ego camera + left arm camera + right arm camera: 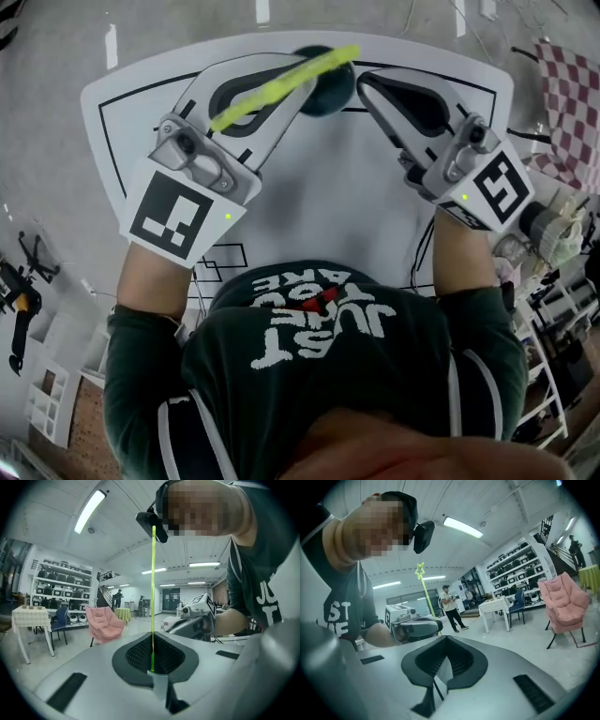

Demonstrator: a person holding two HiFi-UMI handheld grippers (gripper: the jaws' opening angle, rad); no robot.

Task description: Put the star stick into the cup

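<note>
Between left gripper fingers, star stick.

The room is bright. Long ceiling lights shine from above, and one glares white in the right gripper view. The white surface in the head view is evenly lit, with only soft shadows. Both gripper views are round like a fishbowl, dark in the corners, with bent lines at the edges. The left claw close to the camera looks blurry. The yellow stick glows bright.
</note>
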